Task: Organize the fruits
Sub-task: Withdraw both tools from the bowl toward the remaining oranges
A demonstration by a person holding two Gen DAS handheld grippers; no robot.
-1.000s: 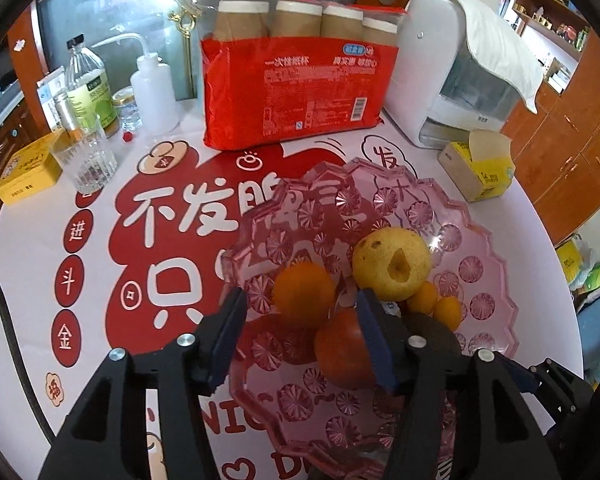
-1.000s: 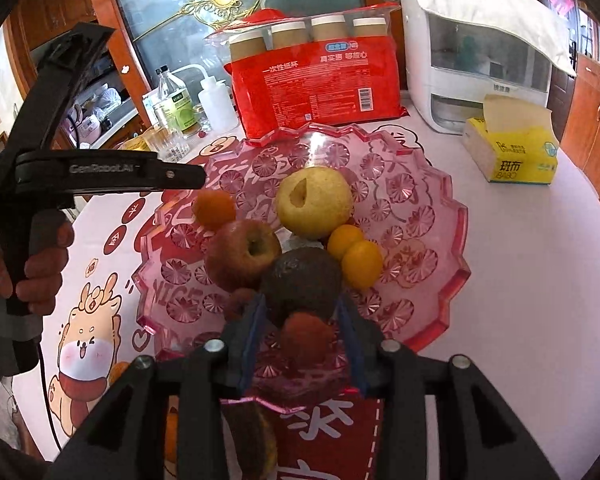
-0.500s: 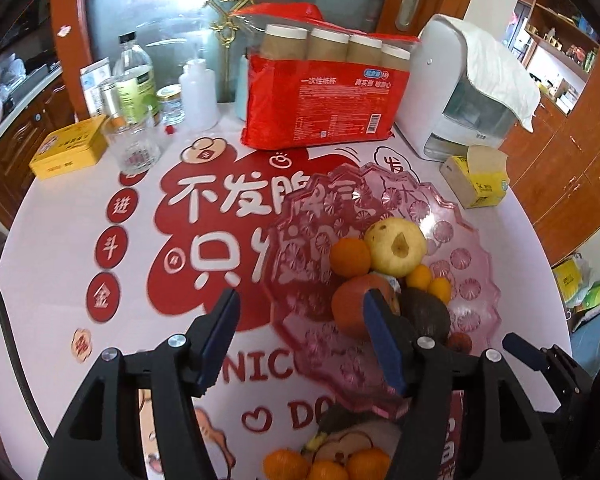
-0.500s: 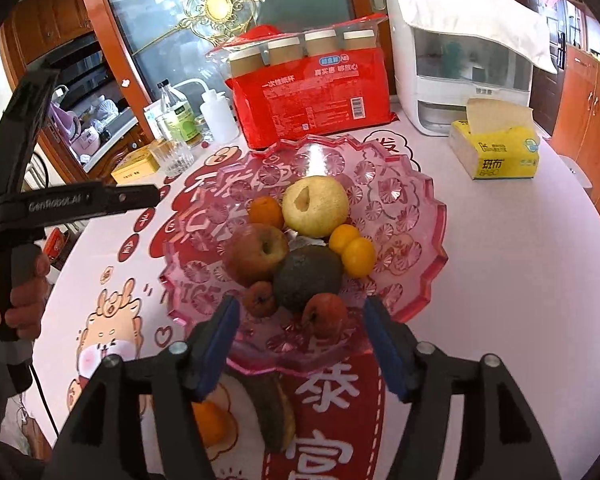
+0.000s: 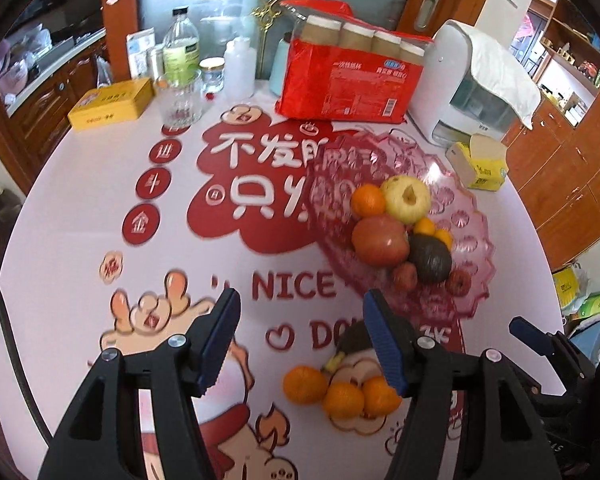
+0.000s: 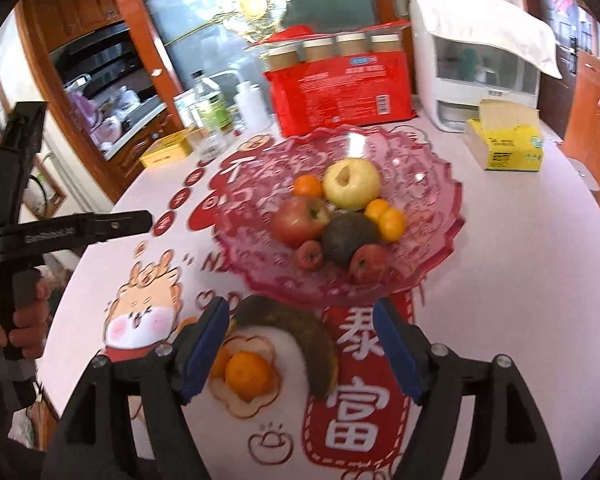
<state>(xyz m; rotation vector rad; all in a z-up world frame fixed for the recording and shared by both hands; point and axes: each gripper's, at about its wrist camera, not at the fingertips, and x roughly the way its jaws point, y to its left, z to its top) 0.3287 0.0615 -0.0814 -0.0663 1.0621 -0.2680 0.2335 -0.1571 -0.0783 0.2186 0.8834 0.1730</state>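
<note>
Looking along the left gripper (image 5: 300,336): jaws spread, empty; pink bowl (image 5: 472,216) of fruit ahead to the right, three oranges (image 5: 340,394) just beneath. Along the right gripper (image 6: 300,344): jaws just widened, empty; bowl straight ahead, banana (image 6: 300,332) and orange (image 6: 247,374) below between them.

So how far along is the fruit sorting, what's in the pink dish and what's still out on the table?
Done: the pink glass dish holds the yellow apple, red apple, dark avocado and several small fruits. In hand: nothing; the left gripper and right gripper are both open and empty, the right one having just opened. Left: three oranges and a darkened banana on the tablecloth.
</note>
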